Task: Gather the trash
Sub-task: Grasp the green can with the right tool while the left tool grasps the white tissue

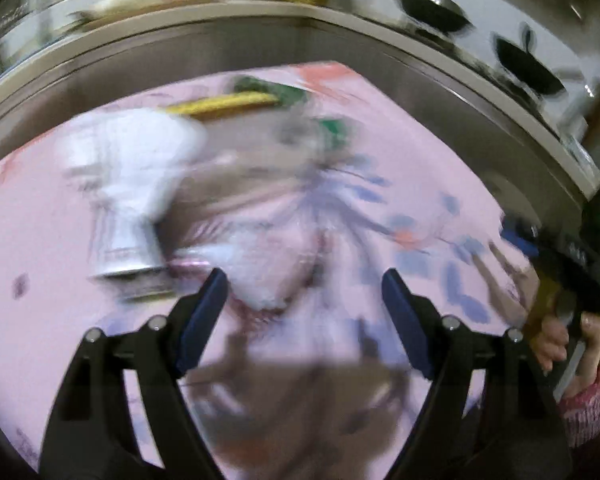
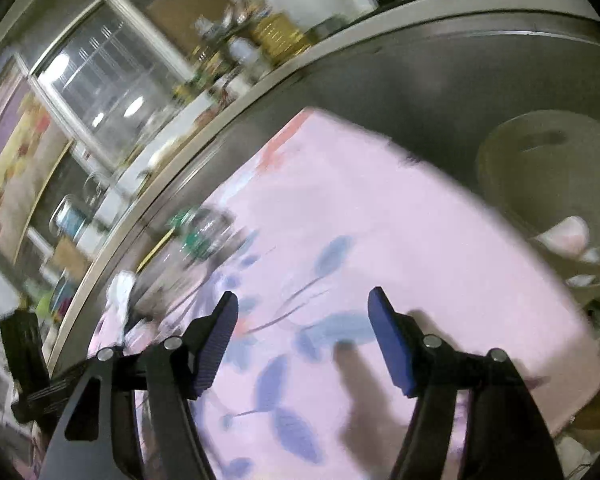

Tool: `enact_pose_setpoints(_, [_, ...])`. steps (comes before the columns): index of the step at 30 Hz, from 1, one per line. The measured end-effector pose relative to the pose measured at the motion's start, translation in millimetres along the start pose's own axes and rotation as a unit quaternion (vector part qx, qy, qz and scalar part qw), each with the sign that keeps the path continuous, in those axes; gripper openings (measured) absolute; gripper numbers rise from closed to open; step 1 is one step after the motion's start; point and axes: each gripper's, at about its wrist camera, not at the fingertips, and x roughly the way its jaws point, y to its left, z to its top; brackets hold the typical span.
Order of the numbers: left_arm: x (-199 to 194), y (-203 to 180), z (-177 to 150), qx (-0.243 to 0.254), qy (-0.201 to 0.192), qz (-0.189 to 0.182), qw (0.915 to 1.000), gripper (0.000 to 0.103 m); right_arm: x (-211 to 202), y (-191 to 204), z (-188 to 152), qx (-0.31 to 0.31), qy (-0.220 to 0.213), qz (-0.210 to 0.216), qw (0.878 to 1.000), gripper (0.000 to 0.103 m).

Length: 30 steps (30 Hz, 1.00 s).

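Both views are motion-blurred. In the left wrist view my left gripper [image 1: 304, 276] is open and empty above a pink flowered tablecloth [image 1: 40, 232]. A crushed white cup or bottle [image 1: 128, 192] lies just left of its left finger, a crumpled white tissue [image 1: 260, 276] sits between the fingertips, and a clear plastic bottle with a green label [image 1: 324, 140] lies farther back. In the right wrist view my right gripper [image 2: 302, 300] is open and empty over the cloth [image 2: 420, 220]. The clear bottle [image 2: 204, 232] lies to its far left. A beige bin [image 2: 548, 184] holding trash stands at the right.
A yellow flat object [image 1: 224, 104] lies at the table's far side. A steel counter [image 1: 260, 36] runs behind the table, with dark pans [image 1: 432, 8] on it. The right hand and its gripper handle [image 1: 568, 320] show at the right edge. Cluttered shelves [image 2: 100, 128] stand at the left.
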Motion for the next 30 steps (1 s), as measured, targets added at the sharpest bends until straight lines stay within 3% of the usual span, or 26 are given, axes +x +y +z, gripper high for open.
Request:
enact_pose_setpoints(4, [-25.8, 80.4, 14.7, -0.1, -0.028, 0.014, 0.9945, 0.088, 21.5, 39.6, -10.8, -0.033, 0.035, 0.022, 0.999, 0.065])
enact_pose_setpoints(9, [-15.3, 156.0, 37.9, -0.228, -0.032, -0.058, 0.9713, 0.088, 41.7, 73.2, -4.7, -0.064, 0.042, 0.026, 0.997, 0.067])
enact_pose_setpoints(12, [5.8, 171.3, 49.4, -0.256, -0.03, -0.069, 0.9638, 0.088, 58.2, 87.2, 13.4, -0.071, 0.033, 0.018, 0.997, 0.075])
enact_pose_setpoints(16, [28.4, 180.4, 61.3, -0.27, -0.028, -0.091, 0.9581, 0.087, 88.5, 112.5, 36.1, -0.113, 0.03, 0.007, 0.993, 0.076])
enact_pose_setpoints(18, [40.6, 181.8, 66.6, -0.276, -0.021, -0.106, 0.955, 0.078, 107.7, 118.3, 55.0, -0.111, 0.03, 0.017, 0.993, 0.076])
enact_pose_setpoints(20, [46.9, 181.9, 69.0, -0.277, -0.015, -0.121, 0.9532, 0.061, 125.5, 117.8, 73.4, -0.091, 0.036, 0.028, 0.995, 0.076])
enact_pose_setpoints(21, [49.9, 181.0, 70.1, -0.271, -0.012, -0.126, 0.9542, 0.043, 136.3, 115.0, 82.7, -0.077, 0.04, 0.031, 0.996, 0.076])
enact_pose_setpoints(25, [49.8, 175.9, 71.1, -0.247, -0.018, -0.131, 0.9598, 0.015, 165.2, 106.2, 96.9, -0.033, 0.069, 0.048, 0.996, 0.076])
enact_pose_setpoints(30, [24.9, 183.5, 63.7, -0.24, -0.051, -0.151, 0.9577, 0.011, 170.7, 119.0, 62.9, -0.025, 0.175, 0.141, 0.974, 0.076])
